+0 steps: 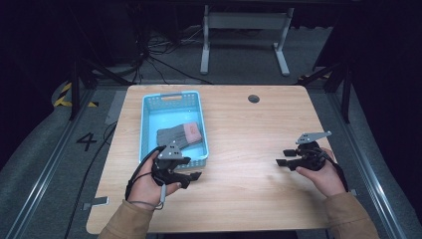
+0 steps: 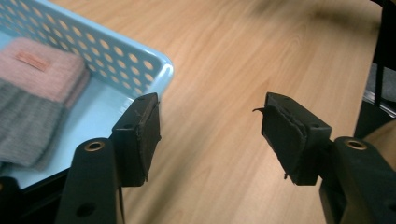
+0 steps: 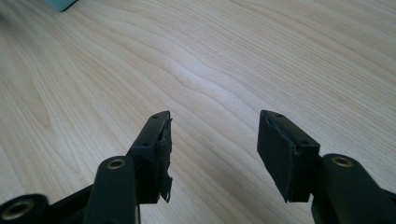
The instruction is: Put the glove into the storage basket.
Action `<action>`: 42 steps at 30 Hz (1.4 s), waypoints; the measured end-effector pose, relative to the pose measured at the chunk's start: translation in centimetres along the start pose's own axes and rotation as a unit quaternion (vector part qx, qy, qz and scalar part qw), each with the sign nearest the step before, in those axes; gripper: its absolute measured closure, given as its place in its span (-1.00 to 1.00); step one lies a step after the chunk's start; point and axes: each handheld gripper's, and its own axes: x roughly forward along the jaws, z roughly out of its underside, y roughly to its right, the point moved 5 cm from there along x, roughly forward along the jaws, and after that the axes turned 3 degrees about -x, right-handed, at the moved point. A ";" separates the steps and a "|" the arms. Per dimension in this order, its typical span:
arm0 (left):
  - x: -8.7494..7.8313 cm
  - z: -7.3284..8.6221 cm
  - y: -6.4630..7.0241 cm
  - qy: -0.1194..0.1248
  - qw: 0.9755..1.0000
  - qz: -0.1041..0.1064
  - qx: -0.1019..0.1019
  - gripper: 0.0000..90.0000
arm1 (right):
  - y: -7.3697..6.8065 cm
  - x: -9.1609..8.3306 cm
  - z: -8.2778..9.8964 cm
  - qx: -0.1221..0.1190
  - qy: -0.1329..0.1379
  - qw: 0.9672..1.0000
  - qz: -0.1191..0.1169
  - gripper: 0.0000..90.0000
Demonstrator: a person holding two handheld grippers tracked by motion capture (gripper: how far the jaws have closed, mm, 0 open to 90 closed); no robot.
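Left claw [image 1: 193, 178] at the near right corner of the blue basket [image 1: 148, 130], jaws apart with nothing between them, bare wood showing through the gap. Folded grey-and-pink knit [image 1: 179, 135] inside the basket, ahead of that claw and off to its left, beyond the perforated wall; long axis slanted across the basket floor, pink cuff at the end away from the claw's side, grey body nearer. Right claw [image 1: 282, 157] well apart from the basket, out over the open tabletop [image 1: 249, 199], jaws likewise apart and empty; left hand [image 1: 149, 186] clearly the nearer to the knit. In the left gripper view, basket corner [image 2: 161, 65] just beyond the left pad [image 2: 148, 135], knit [image 2: 32, 98] low behind the wall with a small tag on the pink part, none of which reads from above. From above, by contrast, the whole lie of the knit and both claws at once. Right gripper view: plain wood grain between spread pads [image 3: 275, 154], a sliver of blue at the top left edge.
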 end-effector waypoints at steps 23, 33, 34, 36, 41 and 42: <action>5.6 4.6 -0.1 0.009 1.000 -0.006 0.007 -0.25 | -0.7 1.6 1.0 -0.018 0.008 0.999 -0.027 -0.02; 7.5 5.6 -0.5 -0.026 0.999 -0.028 -0.002 -0.29 | -1.8 3.3 1.4 -0.040 -0.003 0.999 -0.036 -0.07; 7.5 5.7 -0.5 -0.026 0.999 -0.025 -0.004 -0.30 | -1.9 3.4 1.4 -0.042 -0.005 0.999 -0.035 -0.07; 7.5 5.8 -0.5 -0.031 0.999 -0.025 -0.004 -0.30 | -2.1 3.8 1.4 -0.044 -0.006 0.998 -0.034 -0.07; 7.6 5.9 -0.6 -0.037 0.999 -0.025 -0.011 -0.33 | -2.3 4.2 1.4 -0.051 -0.002 0.998 -0.027 -0.06; 7.7 5.9 -0.6 -0.037 0.999 -0.024 -0.011 -0.34 | -2.3 4.2 1.4 -0.051 -0.002 0.998 -0.026 -0.07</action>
